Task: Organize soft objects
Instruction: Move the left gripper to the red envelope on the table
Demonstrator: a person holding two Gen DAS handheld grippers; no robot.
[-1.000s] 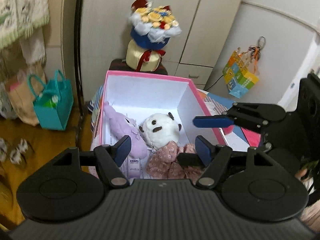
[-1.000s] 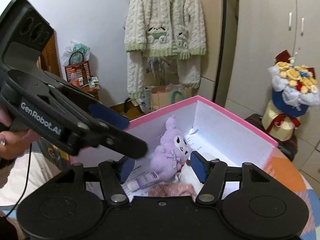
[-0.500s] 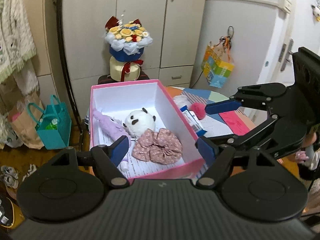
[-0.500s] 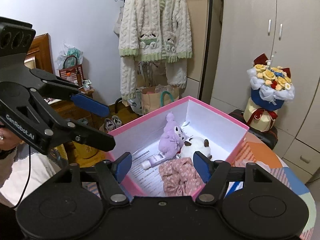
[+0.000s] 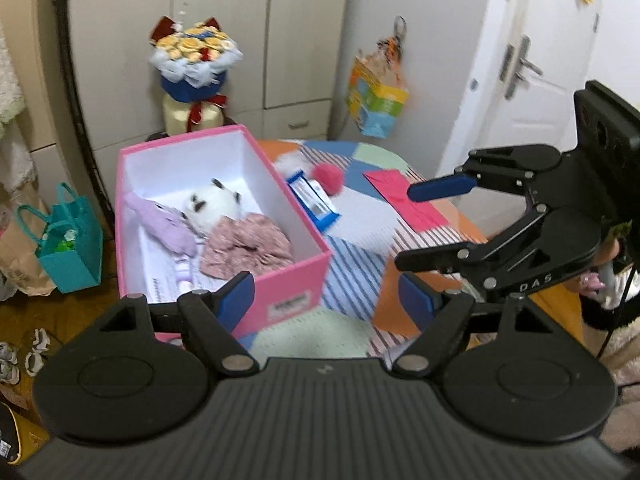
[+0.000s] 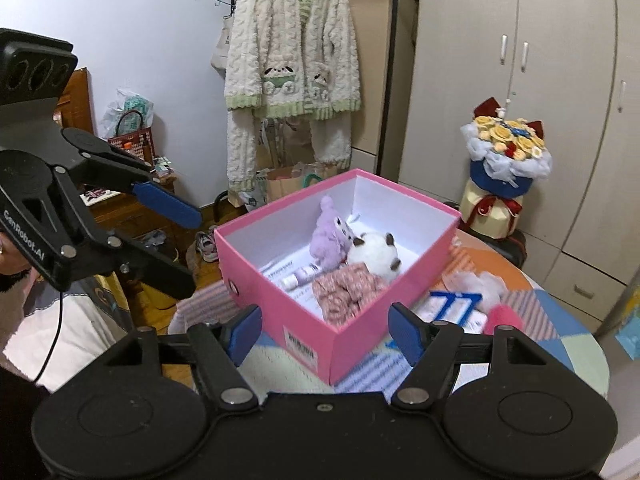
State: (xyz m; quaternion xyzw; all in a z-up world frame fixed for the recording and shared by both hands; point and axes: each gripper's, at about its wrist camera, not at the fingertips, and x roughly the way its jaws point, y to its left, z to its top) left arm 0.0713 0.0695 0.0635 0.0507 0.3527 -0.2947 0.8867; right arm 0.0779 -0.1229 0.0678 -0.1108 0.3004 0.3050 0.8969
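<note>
left gripper (image 5: 328,300) jaws opening, empty | pink box (image 5: 296,276) — three soft toys inside

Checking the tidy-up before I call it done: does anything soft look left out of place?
Yes. A pink pompom and a white fluffy thing lie on the table beside the pink box, by a blue packet, while the other soft toys are inside the box.

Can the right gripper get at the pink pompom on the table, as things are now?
Probably yes. The pink pompom lies in the open on the table, outside the pink box, beside a blue-and-white pack. The right gripper is empty, nothing between it and the pompom.
</note>
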